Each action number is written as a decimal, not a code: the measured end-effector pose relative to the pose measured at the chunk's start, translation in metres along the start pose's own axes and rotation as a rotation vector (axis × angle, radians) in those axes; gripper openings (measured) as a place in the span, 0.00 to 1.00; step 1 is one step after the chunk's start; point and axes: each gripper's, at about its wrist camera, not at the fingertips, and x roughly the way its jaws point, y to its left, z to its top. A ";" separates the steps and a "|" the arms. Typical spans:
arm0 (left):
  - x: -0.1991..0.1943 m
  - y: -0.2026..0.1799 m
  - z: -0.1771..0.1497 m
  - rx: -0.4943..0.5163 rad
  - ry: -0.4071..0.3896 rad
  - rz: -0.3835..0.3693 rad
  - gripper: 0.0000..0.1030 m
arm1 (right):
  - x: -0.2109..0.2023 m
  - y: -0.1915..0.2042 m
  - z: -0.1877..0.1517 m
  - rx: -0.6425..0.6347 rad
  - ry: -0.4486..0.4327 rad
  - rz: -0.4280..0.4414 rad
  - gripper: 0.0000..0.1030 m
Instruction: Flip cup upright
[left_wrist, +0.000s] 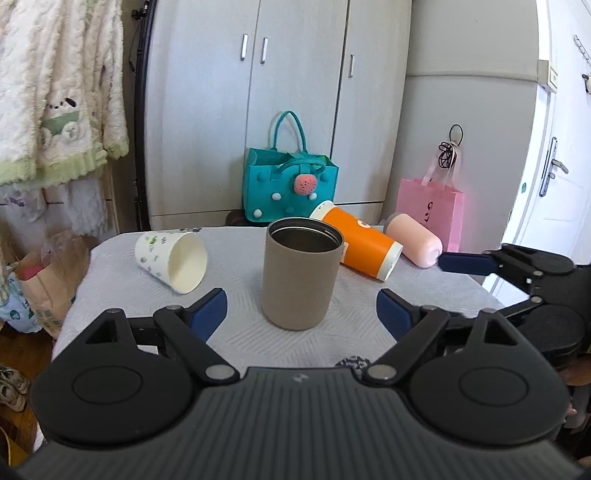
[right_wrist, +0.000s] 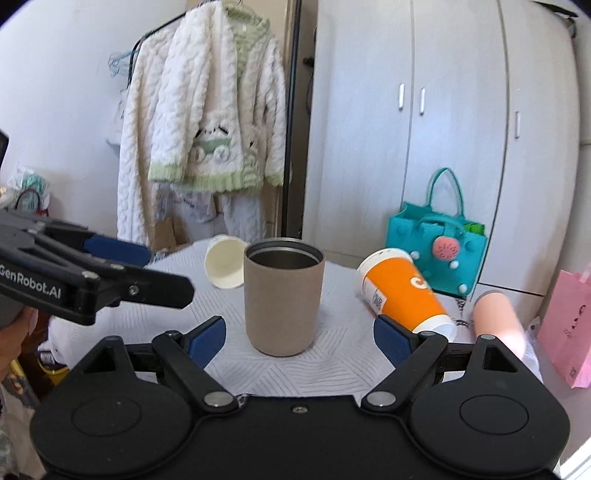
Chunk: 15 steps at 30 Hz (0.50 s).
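A tan cup with a steel lining (left_wrist: 300, 273) stands upright in the middle of the small table (left_wrist: 236, 332); it also shows in the right wrist view (right_wrist: 282, 299). A white patterned paper cup (left_wrist: 171, 260) lies on its side at the left, seen also in the right wrist view (right_wrist: 224, 263). An orange cup (left_wrist: 360, 242) (right_wrist: 404, 295) and a pink cup (left_wrist: 415, 240) (right_wrist: 496, 319) lie on their sides at the right. My left gripper (left_wrist: 301, 314) is open and empty, just short of the tan cup. My right gripper (right_wrist: 299, 334) is open and empty, also just short of it.
A teal felt bag (left_wrist: 286, 186) and a pink paper bag (left_wrist: 432, 208) stand behind the table by white wardrobe doors (left_wrist: 295, 92). A fleecy white robe (right_wrist: 207, 122) hangs at the left. My other gripper shows at the right of the left wrist view (left_wrist: 517, 269).
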 end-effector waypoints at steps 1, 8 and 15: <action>-0.004 0.000 -0.001 0.003 -0.003 0.010 0.87 | -0.005 0.002 -0.001 0.003 -0.009 -0.007 0.88; -0.034 0.003 -0.009 -0.033 -0.007 0.035 0.88 | -0.036 0.016 -0.009 0.031 -0.064 -0.051 0.88; -0.048 -0.001 -0.019 -0.045 -0.006 0.048 0.99 | -0.055 0.024 -0.017 0.078 -0.088 -0.119 1.00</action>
